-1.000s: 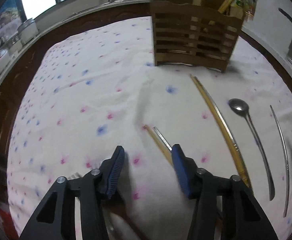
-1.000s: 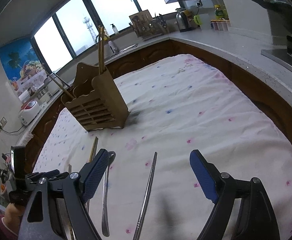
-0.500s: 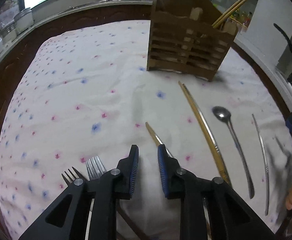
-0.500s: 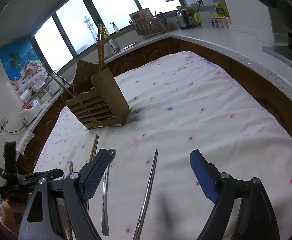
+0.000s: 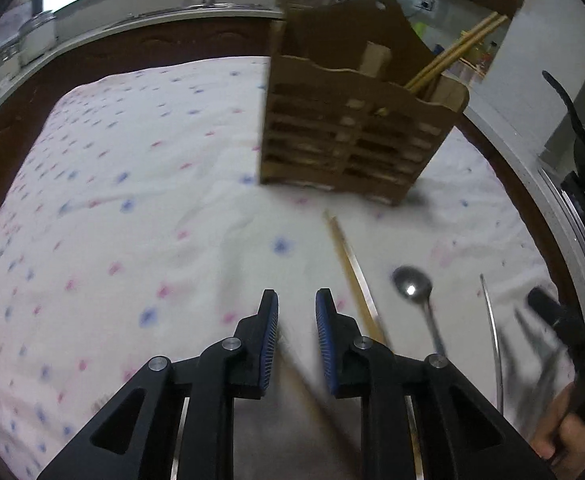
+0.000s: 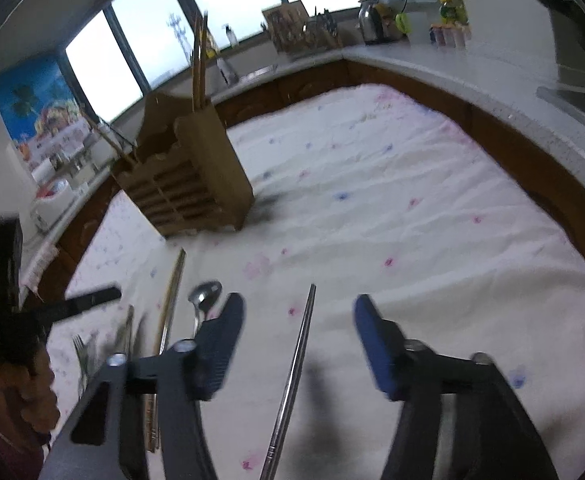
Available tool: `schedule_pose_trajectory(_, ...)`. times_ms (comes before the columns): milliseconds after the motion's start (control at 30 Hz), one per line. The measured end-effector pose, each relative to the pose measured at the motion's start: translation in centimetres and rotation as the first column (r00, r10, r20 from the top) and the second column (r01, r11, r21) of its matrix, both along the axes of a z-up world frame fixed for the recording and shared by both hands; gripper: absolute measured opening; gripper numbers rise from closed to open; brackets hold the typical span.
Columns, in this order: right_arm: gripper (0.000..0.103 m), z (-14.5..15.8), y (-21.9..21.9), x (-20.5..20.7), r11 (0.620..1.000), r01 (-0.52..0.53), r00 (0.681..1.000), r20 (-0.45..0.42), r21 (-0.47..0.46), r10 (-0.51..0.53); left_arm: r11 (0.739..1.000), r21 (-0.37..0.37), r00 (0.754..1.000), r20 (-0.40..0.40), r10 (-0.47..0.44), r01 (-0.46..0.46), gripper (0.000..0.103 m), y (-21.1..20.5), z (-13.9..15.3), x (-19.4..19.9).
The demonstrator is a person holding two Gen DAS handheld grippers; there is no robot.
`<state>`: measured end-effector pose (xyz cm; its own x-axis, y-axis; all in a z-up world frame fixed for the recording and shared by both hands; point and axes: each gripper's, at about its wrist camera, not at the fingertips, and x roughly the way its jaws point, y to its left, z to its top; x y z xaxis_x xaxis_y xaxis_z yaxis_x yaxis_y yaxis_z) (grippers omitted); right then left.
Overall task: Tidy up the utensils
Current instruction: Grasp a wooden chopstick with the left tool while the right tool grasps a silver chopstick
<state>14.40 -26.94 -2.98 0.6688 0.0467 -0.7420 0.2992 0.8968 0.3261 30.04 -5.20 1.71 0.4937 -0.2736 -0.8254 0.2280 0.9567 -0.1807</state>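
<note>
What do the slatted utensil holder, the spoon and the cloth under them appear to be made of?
The utensil holder looks like unfinished light wood or bamboo: matte tan, cut slats, a scalloped top edge. The spoon looks like polished metal, probably stainless steel, judging by the bright glint in its bowl. The cloth is soft woven fabric, white with a pink and blue print, and it wrinkles.

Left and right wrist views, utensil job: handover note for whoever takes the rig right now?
Left gripper: jaws nearly together; blur hides whether they pinch anything.
Right gripper: open, lined up over the steel chopstick.
Done: wooden chopsticks stand in the holder, upright on the cloth.
Left: the long chopstick pair, spoon, steel chopstick and forks lie on the cloth.
</note>
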Motion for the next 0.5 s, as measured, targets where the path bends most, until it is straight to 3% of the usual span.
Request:
schedule_pose_trajectory(167, 0.049, -0.7, 0.0, 0.0, 1.000, 0.006, 1.000, -0.024, -0.005, -0.006, 0.999, -0.008, 0.999, -0.030, -0.045, 0.045, 0.019, -3.1, -1.3, 2.7)
schedule_pose_trajectory(267, 0.049, -0.7, -0.2, 0.0, 1.000, 0.008, 1.000, -0.030, -0.001, -0.009, 0.997, 0.062, 0.998, -0.050, -0.042, 0.045, 0.019, -4.1, -3.0, 4.1)
schedule_pose_trajectory(433, 0.050, -0.5, -0.2, 0.0, 1.000, 0.004, 1.000, -0.021, -0.002, -0.004, 0.997, 0.062, 0.998, -0.050, -0.040, 0.043, 0.018, -3.1, -3.7, 4.1)
schedule_pose_trajectory(500, 0.050, -0.6, -0.1, 0.2, 1.000, 0.004, 1.000, -0.019, 0.000, -0.004, 0.999, 0.002, 0.997, -0.067, -0.036, 0.036, 0.018, -2.5, -3.4, 4.0)
